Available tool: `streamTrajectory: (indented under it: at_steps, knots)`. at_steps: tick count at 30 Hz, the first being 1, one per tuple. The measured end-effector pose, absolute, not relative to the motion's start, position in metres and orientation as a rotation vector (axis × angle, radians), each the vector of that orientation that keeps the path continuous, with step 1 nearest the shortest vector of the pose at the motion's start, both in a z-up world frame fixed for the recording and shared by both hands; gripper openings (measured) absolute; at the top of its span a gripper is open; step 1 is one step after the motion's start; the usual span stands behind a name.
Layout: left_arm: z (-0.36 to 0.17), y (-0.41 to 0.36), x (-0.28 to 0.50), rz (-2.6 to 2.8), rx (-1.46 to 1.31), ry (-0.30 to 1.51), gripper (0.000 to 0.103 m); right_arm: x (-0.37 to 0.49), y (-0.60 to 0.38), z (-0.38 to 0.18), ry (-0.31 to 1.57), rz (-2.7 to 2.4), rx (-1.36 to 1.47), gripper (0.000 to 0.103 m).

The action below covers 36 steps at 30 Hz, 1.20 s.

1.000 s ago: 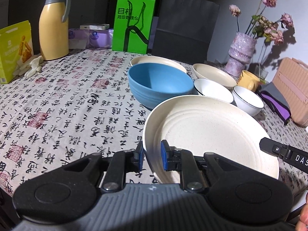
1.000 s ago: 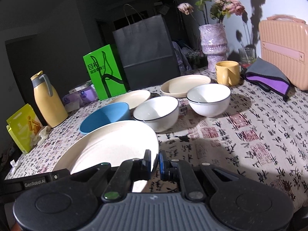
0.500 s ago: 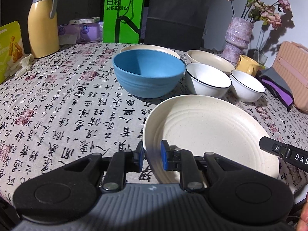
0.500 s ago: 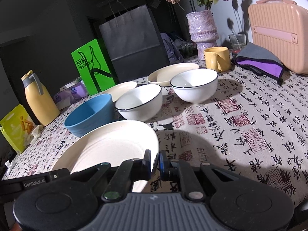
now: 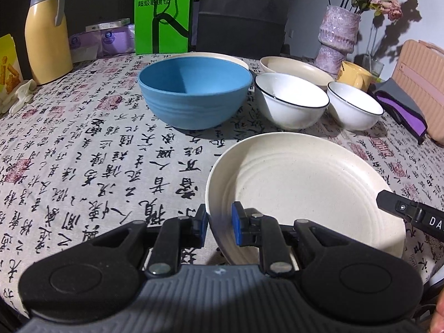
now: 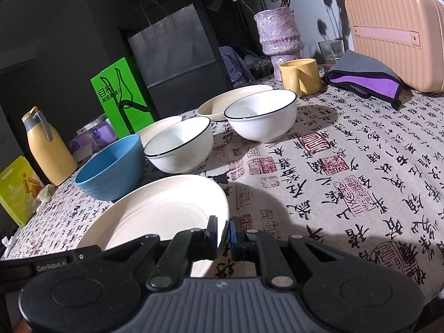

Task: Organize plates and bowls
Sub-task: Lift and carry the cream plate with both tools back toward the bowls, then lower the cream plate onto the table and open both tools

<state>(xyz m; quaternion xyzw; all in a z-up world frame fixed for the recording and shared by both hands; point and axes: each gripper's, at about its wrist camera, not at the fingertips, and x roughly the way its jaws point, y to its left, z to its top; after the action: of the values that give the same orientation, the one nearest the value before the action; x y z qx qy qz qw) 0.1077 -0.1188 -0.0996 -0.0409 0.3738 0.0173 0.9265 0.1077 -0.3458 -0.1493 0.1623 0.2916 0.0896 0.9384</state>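
On the far left of the table stand a yellow jug [image 5: 45, 32] and a green bag [image 5: 163, 14]. In front of them is the blue bowl [image 5: 195, 91], then two white bowls with dark rims, the nearer white bowl [image 5: 291, 100] and the farther white bowl [image 5: 355, 108]. The cream plate [image 5: 305, 191] is nearest to the cameras, held by both grippers. The left gripper [image 5: 219, 226] pinches its left rim between the blue pads; the right gripper [image 6: 223, 234] is pressed together on the opposite rim. Only the right wrist view shows the whole pink case [image 6: 394, 30], the yellow mug [image 6: 301, 76] and the folded purple cloth [image 6: 366, 80] clearly. From either view I cannot tell whether the plate touches the tablecloth [image 5: 83, 166].
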Motion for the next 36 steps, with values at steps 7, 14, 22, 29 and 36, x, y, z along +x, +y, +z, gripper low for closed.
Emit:
streamTrajectory:
  at_steps: [7,14,22,29,36]
  knots:
    - [-0.105,-0.125,0.113,0.034,-0.065,0.766,0.018,0.111,-0.352,-0.158,0.591,0.182,0.335,0.008]
    - [-0.105,-0.128,0.113,0.037,-0.052,0.763,0.019,0.113,-0.357,-0.162,0.588,0.193,0.347,0.008]
    - [-0.104,-0.128,0.117,0.004,-0.069,0.777,0.035,0.112,-0.364,-0.164,0.596,0.233,0.398,0.013]
    - [-0.096,-0.126,0.113,-0.001,-0.083,0.744,0.055,0.108,-0.366,-0.161,0.575,0.246,0.407,0.025]
    - [-0.086,-0.119,0.106,0.004,-0.095,0.688,0.079,0.103,-0.370,-0.157,0.550,0.245,0.414,0.053]
